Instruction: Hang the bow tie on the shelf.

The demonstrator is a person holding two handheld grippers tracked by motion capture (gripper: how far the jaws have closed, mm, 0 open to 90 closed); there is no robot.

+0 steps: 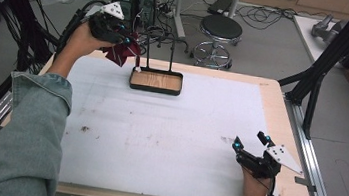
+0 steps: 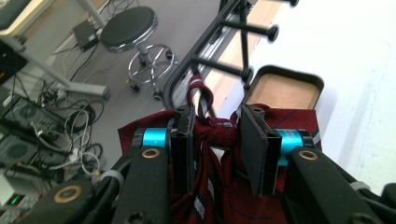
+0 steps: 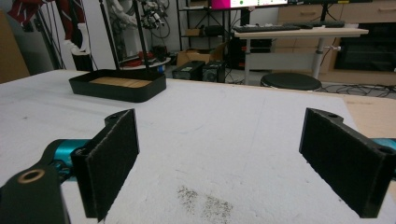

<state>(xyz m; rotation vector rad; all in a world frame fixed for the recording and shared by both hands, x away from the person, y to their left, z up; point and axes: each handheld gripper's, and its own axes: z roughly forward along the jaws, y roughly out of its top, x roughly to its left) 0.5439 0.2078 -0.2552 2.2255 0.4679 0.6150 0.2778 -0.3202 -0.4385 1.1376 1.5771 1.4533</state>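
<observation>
Red tie (image 2: 219, 135) pinched in left hand-held gripper (image 2: 215, 135) | right hand-held gripper (image 3: 224, 158) wide apart, empty

The room is lit evenly and brightly from above, and shadows on the white table (image 1: 169, 127) are seen as faint and soft. Glare is noticed towards 2 o'clock in the left gripper view. All pictures are slightly soft, with near parts blurred.
</observation>
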